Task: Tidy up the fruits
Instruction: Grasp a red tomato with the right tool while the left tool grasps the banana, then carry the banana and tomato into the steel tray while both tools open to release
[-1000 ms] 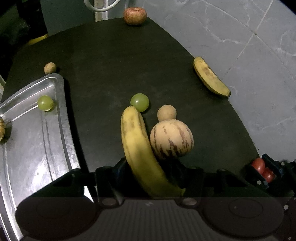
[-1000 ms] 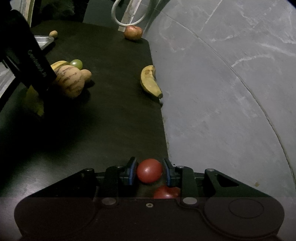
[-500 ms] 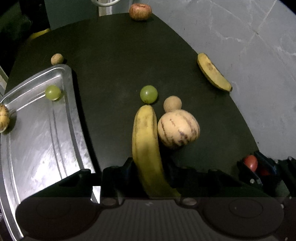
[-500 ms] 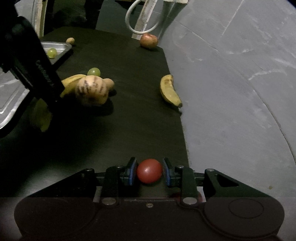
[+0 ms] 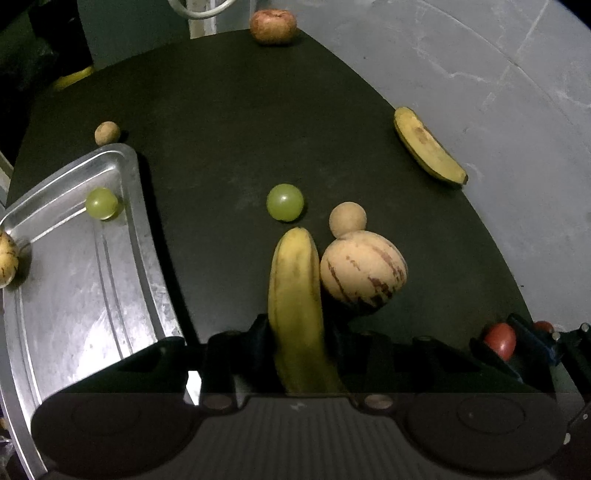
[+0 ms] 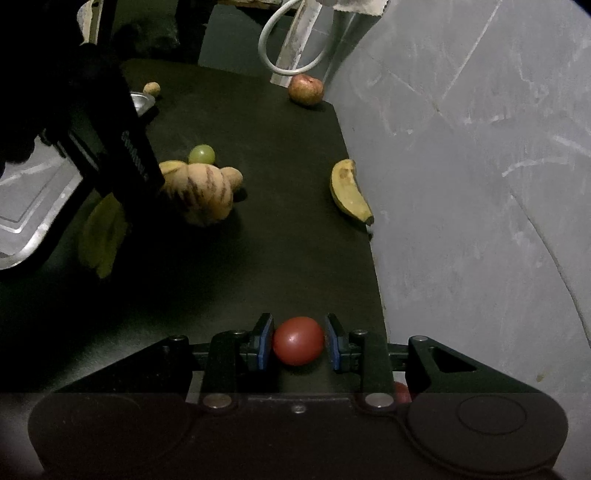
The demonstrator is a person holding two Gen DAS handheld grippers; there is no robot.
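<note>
1. At the far left of the left wrist view we see a shiny metal tray on the dark round table; a small green grape sits near its far corner, and a striped tan fruit shows at the left rim, cut off by the frame.
2. A small tan ball-shaped fruit lies on the table just beyond the tray.
3. Our left gripper is closed on a long yellow banana, clamped near its close end; its long axis runs straight away from the camera, its tip pointing at a second green grape.
4. A round tan melon with brown stripes touches the banana's right side, with a tan ball against its far side.
5. A reddish apple sits at the far table edge.
6. A short spotted banana lies along the right edge, stem end toward us.
7. Our right gripper has its blue pads pressed on a small red tomato.
8. White lettering on the left gripper's body in the right wrist view is too blurred to read.
</note>
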